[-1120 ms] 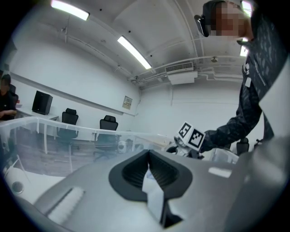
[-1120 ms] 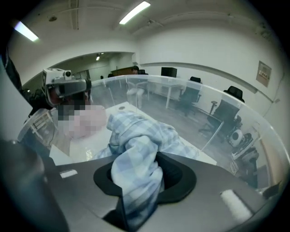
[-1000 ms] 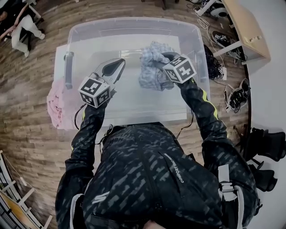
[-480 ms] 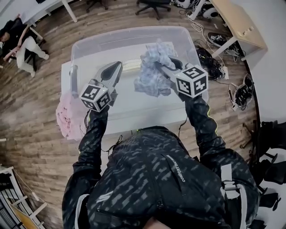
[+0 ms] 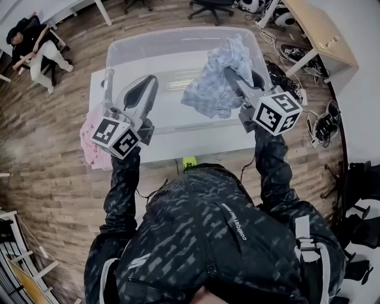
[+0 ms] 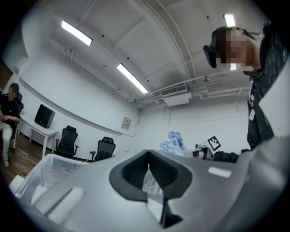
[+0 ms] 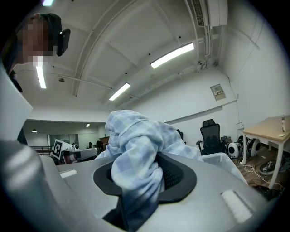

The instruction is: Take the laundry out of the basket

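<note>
A clear plastic basket (image 5: 119, 53) stands on a white table. My right gripper (image 5: 236, 74) is shut on a pale blue checked cloth (image 5: 215, 83), which hangs lifted above the basket's right half; in the right gripper view the cloth (image 7: 136, 149) bunches between the jaws. My left gripper (image 5: 144, 89) is shut and holds nothing, raised over the basket's left half. In the left gripper view its jaws (image 6: 148, 168) meet, and the blue cloth (image 6: 173, 141) shows beyond them. A pink garment (image 5: 94, 139) lies heaped on the table left of the basket.
The white table (image 5: 178, 145) stands on a wooden floor. Office chairs (image 5: 208, 7) are behind the basket, a wooden desk (image 5: 320, 29) and cables at the right. A person sits at the far left (image 5: 32, 47).
Both grippers have risen. The right one has lifted the blue checked cloth up out of the basket, and the cloth now hangs spread above the rim.
</note>
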